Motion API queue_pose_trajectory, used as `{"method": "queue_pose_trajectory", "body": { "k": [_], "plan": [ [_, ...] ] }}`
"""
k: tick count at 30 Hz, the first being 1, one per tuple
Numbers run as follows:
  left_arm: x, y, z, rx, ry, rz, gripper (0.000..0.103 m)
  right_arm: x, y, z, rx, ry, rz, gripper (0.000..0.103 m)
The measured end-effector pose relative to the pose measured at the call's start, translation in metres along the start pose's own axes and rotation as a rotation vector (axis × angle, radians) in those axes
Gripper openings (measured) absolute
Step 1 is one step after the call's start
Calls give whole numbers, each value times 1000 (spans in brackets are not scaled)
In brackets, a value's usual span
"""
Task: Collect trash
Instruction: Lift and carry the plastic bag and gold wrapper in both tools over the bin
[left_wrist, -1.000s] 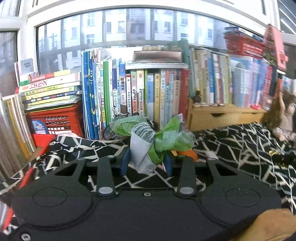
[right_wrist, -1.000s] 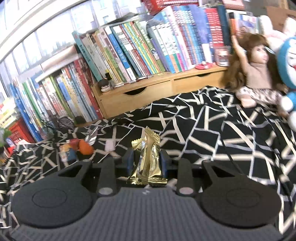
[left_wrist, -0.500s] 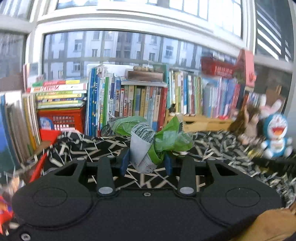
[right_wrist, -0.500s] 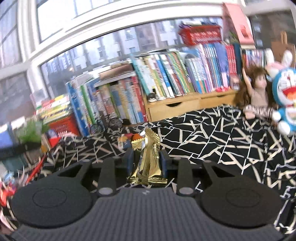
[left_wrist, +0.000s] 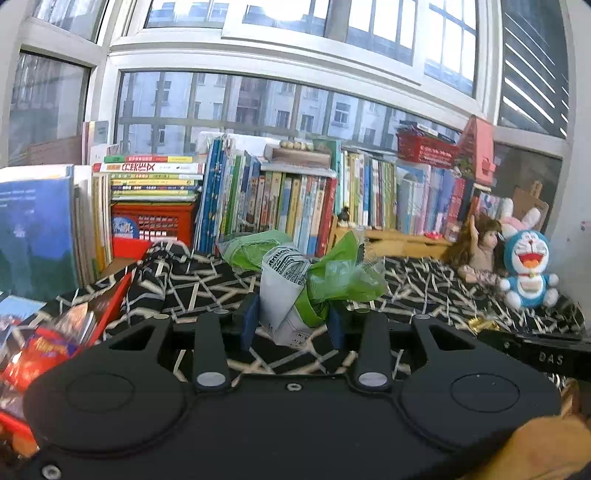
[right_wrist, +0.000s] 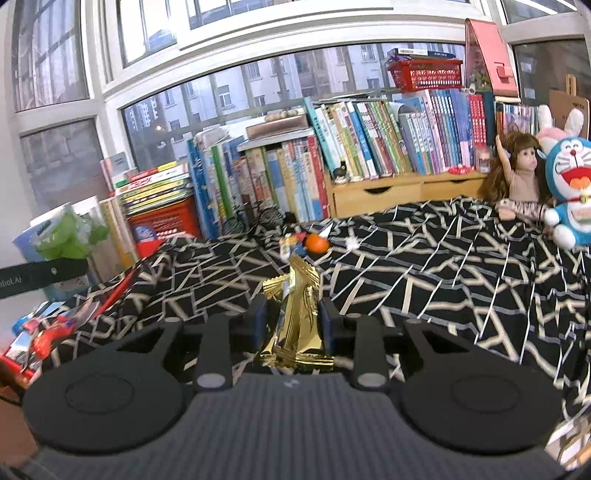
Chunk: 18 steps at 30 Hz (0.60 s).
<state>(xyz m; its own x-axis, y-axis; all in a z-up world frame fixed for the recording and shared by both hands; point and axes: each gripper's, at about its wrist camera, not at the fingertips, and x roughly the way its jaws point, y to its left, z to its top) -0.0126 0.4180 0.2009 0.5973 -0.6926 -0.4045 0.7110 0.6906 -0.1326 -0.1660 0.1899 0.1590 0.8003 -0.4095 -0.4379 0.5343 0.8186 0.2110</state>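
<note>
The left claw (left_wrist: 291, 317) is matt black plastic with blue pads, pinching a crumpled wrapper (left_wrist: 295, 284) of glossy green film and white printed paper. The right claw (right_wrist: 291, 321), ribbed grey and matt, grips a shiny gold foil wrapper (right_wrist: 295, 317). The cloth (right_wrist: 443, 266) is soft black fabric with pale lines. The drawer shelf (right_wrist: 399, 192) is smooth light wood; the red crate (left_wrist: 155, 221) is glossy plastic lattice.

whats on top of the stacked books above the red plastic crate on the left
Nothing sits on the flat stack of books over the red plastic crate; only window glass shows above it. The crate's contents are hidden behind its lattice front.
</note>
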Motion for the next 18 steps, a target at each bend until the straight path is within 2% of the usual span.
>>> {"method": "queue_pose_trajectory", "body": {
  "k": [6, 13, 18],
  "plan": [
    [-40, 10, -21, -19, 40, -31, 36, -24, 18, -18, 16, -13, 6, 36],
    [-83, 28, -27, -17, 32, -28, 36, -44, 42, -26, 4, -49, 24, 35],
    [-105, 40, -37, -2, 51, -15, 36, -45, 65, -39, -21, -24, 56, 35]
  ]
}}
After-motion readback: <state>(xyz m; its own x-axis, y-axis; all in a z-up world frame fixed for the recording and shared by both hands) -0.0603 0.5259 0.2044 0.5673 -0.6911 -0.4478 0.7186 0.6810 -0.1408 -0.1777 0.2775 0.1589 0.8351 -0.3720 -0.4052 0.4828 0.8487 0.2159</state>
